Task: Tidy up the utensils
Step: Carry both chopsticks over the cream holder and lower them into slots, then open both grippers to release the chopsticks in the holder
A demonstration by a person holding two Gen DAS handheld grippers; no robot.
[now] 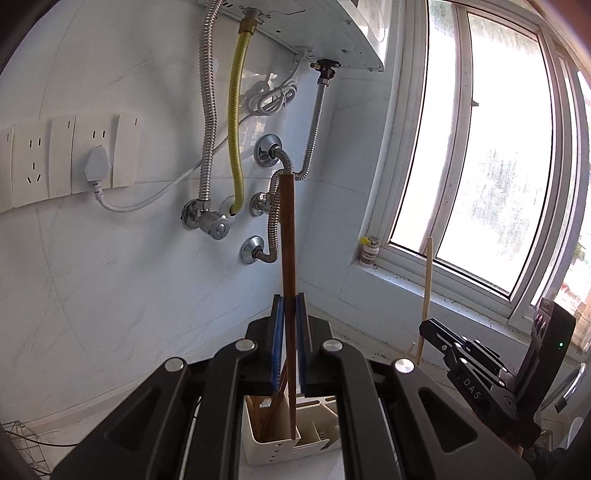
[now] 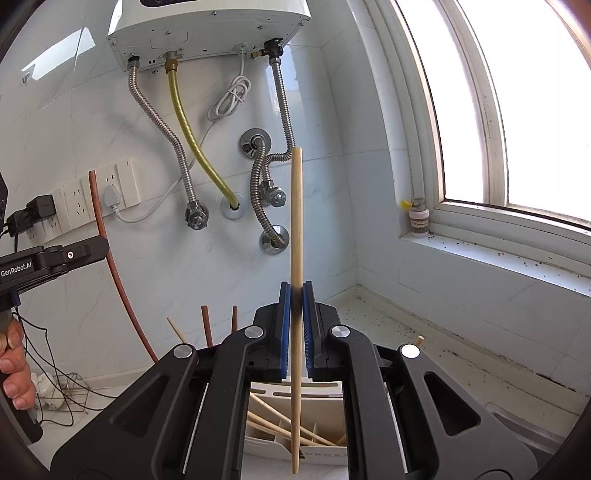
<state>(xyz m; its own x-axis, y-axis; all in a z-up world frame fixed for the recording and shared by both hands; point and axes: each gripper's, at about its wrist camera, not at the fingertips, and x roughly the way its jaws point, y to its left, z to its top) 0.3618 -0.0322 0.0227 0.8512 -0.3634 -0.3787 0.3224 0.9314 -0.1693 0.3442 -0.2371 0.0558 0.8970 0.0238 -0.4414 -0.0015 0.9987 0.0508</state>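
Above utensil holder (image 1: 280,435): left hand-held gripper (image 1: 289,325) pinching dark chopstick (image 1: 288,236); right hand-held gripper (image 2: 296,314) pinching pale chopstick (image 2: 296,221).

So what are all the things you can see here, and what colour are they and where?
dark chopstick: one, brown, upright in the left gripper
light chopstick: one, pale wood, upright in the right gripper
utensil holder: one, cream, on the counter below both grippers, with brown and pale chopsticks in separate compartments
water heater: one, white, high on the wall
hoses: several silver and one yellow, under the heater
sockets: a white row on the wall, one with a plug in
small bottle: one, white, on the windowsill
window: one, white frame, right side
fingers: blue pads, black arms, on both grippers
hand: one, at the left edge
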